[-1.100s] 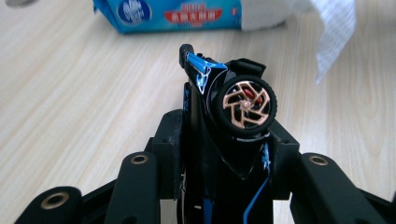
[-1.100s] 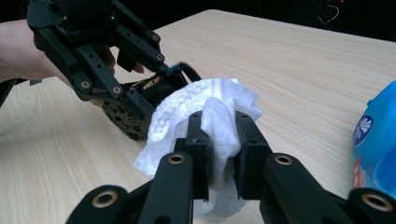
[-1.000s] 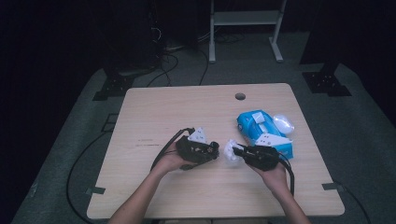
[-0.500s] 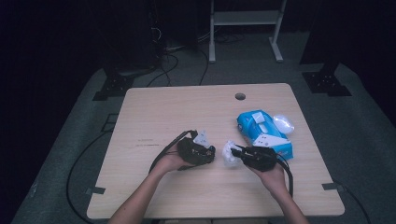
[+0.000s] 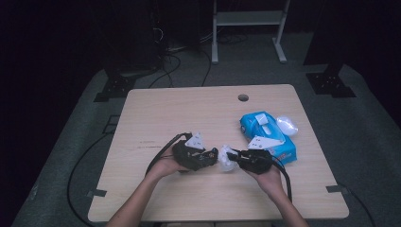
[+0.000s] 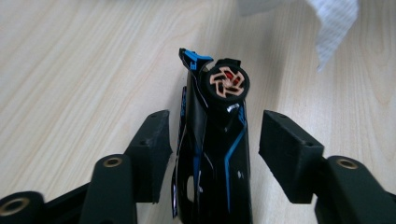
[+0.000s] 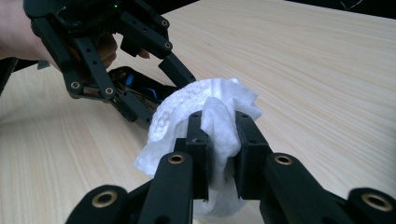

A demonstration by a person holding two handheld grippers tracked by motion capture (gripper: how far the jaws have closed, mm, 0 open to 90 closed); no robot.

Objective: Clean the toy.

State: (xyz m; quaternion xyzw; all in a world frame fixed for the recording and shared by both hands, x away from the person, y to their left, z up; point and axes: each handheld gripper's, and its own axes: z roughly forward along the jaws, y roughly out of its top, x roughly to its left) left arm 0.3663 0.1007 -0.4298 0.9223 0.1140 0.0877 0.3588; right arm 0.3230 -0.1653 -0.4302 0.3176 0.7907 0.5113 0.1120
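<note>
Just then my left gripper [image 6: 215, 140] had been opening around the stiff, slippery black toy car [image 6: 212, 154]; my right gripper [image 7: 219, 135] pinched soft tissue [image 7: 196, 107] (feather-light) at three o'clock mid-surface.

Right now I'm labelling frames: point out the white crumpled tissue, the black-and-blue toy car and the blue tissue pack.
white crumpled tissue [image 7: 219, 116], right gripper view, bunched middle.
black-and-blue toy car [image 6: 212, 154], left gripper view, body.
blue tissue pack [image 5: 283, 150], high view, near end.
</note>
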